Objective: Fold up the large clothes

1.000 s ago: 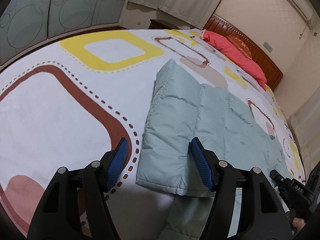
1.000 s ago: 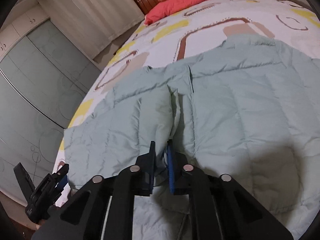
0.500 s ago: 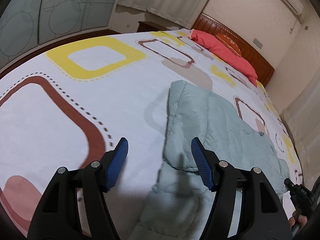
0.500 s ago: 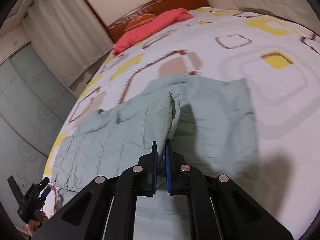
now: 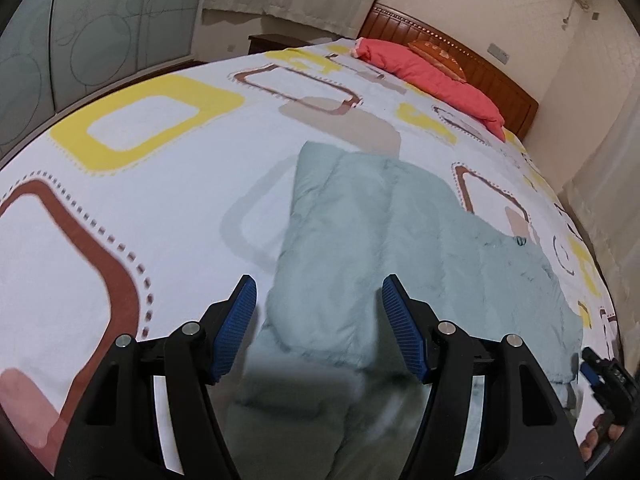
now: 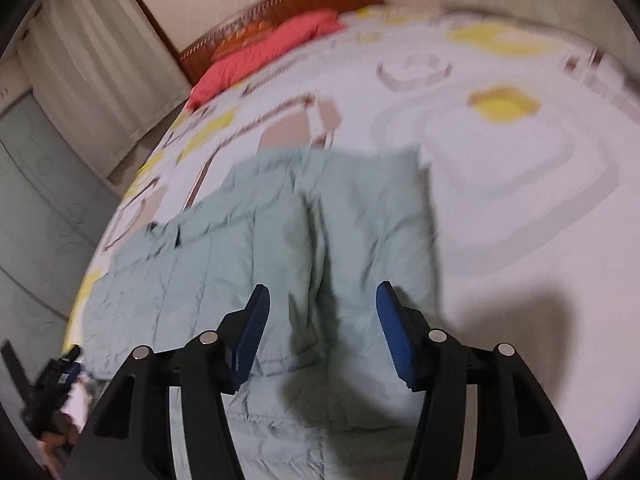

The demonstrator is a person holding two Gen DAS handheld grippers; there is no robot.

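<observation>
Jacket partly folded on the bed

Both grippers, left gripper (image 5: 316, 326) and right gripper (image 6: 320, 330), are hovering with jaws open over the puffer jacket (image 5: 400, 248), its side panels lying folded inward; further folds seem left.

The right gripper (image 6: 319, 322), clamped on a fold of the pale green padded jacket (image 6: 288, 248) 0.5 s ago, now stands with its fingers wide apart and nothing between them. The released flap lies flat over the jacket's middle, toward the foot edge of the bed (image 6: 520, 208).
</observation>
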